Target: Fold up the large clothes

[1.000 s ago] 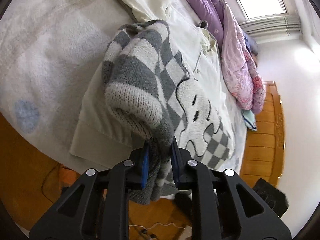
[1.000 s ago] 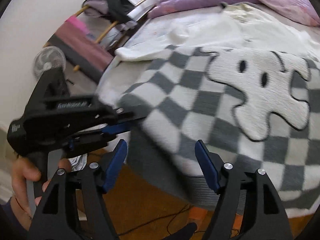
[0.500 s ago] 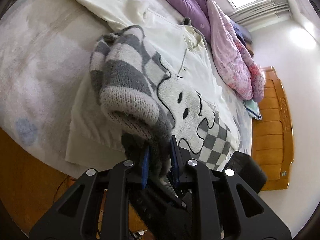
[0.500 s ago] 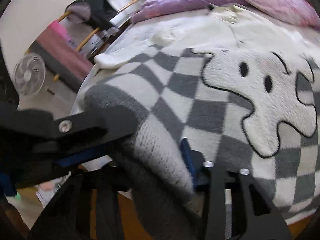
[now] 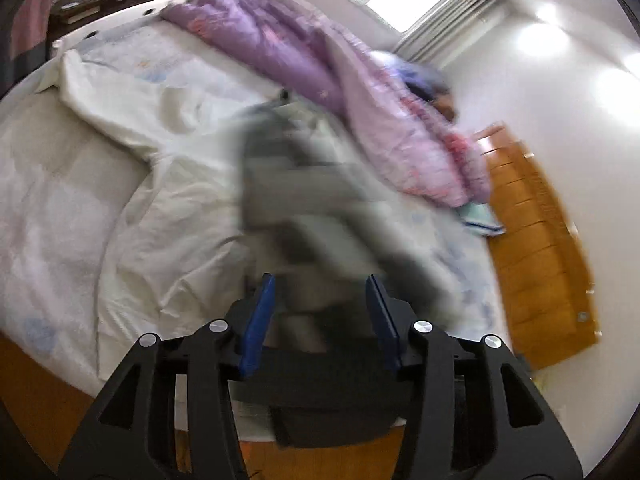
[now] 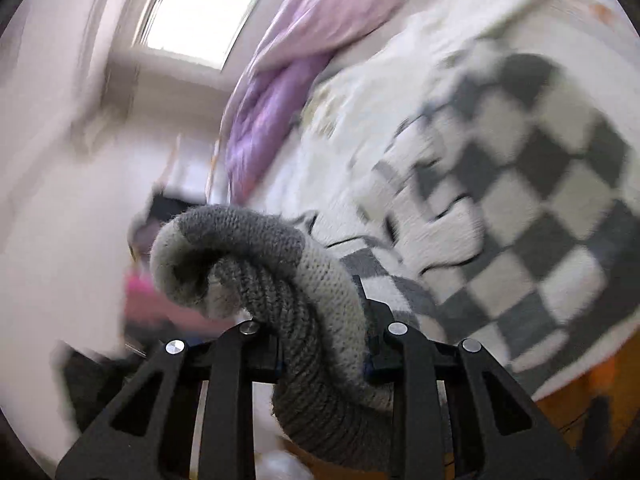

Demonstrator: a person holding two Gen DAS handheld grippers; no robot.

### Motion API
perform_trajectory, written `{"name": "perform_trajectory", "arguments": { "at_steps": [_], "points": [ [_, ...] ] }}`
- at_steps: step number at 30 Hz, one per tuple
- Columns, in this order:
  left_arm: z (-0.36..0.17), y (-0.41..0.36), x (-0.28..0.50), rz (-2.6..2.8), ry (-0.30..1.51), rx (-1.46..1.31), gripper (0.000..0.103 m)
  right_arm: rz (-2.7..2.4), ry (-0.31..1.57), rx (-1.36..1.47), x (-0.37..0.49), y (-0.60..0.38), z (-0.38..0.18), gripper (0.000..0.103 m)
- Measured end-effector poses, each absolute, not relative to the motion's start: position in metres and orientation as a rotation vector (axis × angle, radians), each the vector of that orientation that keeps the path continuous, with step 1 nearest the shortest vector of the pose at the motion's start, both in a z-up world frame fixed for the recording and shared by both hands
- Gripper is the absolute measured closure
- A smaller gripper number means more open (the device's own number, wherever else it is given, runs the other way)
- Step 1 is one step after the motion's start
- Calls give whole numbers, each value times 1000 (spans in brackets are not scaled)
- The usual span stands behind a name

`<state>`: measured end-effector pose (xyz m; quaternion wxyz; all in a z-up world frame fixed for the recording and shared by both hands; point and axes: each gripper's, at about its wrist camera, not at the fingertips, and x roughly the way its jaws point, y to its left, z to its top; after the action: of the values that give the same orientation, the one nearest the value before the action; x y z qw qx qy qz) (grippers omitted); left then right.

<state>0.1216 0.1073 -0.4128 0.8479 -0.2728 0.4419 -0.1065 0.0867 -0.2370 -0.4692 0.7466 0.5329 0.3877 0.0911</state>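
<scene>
A grey and white checkered knit sweater (image 6: 520, 208) with a white ghost figure lies over the bed, blurred by motion. My right gripper (image 6: 322, 344) is shut on the sweater's rolled grey ribbed hem (image 6: 280, 280), which bulges up between the fingers. My left gripper (image 5: 320, 312) is open, its blue pads apart. The sweater shows as a grey smear (image 5: 304, 200) in front of it, not clamped. A cream shirt (image 5: 152, 128) lies spread on the bed beneath the sweater.
A purple and pink quilt (image 5: 360, 92) is heaped along the far side of the bed (image 5: 52, 184). A wooden bed frame (image 5: 536, 248) stands at the right. A bright window (image 6: 200, 12) is behind. Orange wooden floor (image 5: 28, 384) lies below the bed edge.
My left gripper has let go of the sweater and opened. My right gripper has shut on the hem and swung with it; both views are now motion blurred.
</scene>
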Motion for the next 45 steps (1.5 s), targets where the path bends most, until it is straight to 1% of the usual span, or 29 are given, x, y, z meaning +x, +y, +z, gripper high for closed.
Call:
{"name": "perform_trajectory", "arguments": {
  "at_steps": [2,3,4,5,6,7,8,10,12,13,14,15,17,20,22,25,26,27,29,30,33,34,36,38,40,43,44,45],
  "points": [
    [-431,92,133,-208,1000,-545,51,120,801,1277,69,-272,-481,78],
    [-443,80,138,-204,1038,-513,51,75,782,1329,59,-289,-490,78],
    [-453,70,142,-214,1058,-495,49,38,775,1360,52,-299,-498,78],
    [-464,60,147,-209,1090,-469,43,-12,768,1408,43,-312,-511,78],
    [-477,48,151,-209,1128,-446,43,-64,767,1464,33,-324,-527,78],
    [-486,38,156,-229,1152,-444,37,-102,773,1510,27,-330,-541,78],
    [-496,28,158,-240,1175,-433,27,-139,794,1555,22,-336,-557,78],
    [-521,7,163,-218,1218,-343,26,-192,852,1600,18,-344,-586,77],
    [-545,-8,169,-225,1284,-289,26,-226,880,1603,15,-355,-593,76],
    [-556,-11,171,-221,1307,-285,26,-227,896,1574,16,-358,-589,76],
    [-567,-16,173,-219,1338,-286,26,-223,915,1546,19,-360,-585,71],
    [-570,-19,174,-223,1345,-289,26,-226,960,1497,21,-366,-577,69],
    [-573,-27,175,-217,1343,-259,26,-219,994,1389,19,-379,-558,69],
    [-572,-39,172,-207,1330,-214,27,-180,983,1141,23,-395,-516,69],
    [-571,-46,171,-192,1324,-193,27,-88,959,974,47,-394,-481,69],
    [-571,-48,169,-177,1322,-183,27,29,957,760,97,-371,-451,69],
    [-571,-47,169,-180,1323,-184,27,60,962,699,110,-361,-445,63],
    [-570,-50,167,-180,1325,-180,27,68,973,645,119,-350,-442,50],
    [-569,-52,168,-180,1330,-178,27,47,1002,530,145,-332,-444,40],
    [-570,-52,169,-178,1332,-180,27,101,1027,530,156,-328,-449,38],
    [-571,-52,171,-172,1330,-195,26,87,1105,458,176,-323,-476,37],
    [-571,-51,171,-167,1330,-204,26,62,1118,450,180,-327,-486,39],
    [-570,-49,172,-164,1326,-223,26,67,1123,499,187,-344,-503,75],
    [-556,-50,175,-176,1320,-242,26,64,1124,594,193,-362,-518,83],
    [-541,-41,174,-209,1288,-313,26,41,1121,626,188,-379,-521,85],
    [-522,-29,174,-210,1229,-333,24,-14,1139,608,188,-389,-524,88],
    [-519,-22,175,-205,1215,-355,19,-45,1155,635,186,-399,-533,88],
    [-521,-17,176,-201,1215,-373,16,-61,1182,670,186,-407,-546,87]
  ]
}}
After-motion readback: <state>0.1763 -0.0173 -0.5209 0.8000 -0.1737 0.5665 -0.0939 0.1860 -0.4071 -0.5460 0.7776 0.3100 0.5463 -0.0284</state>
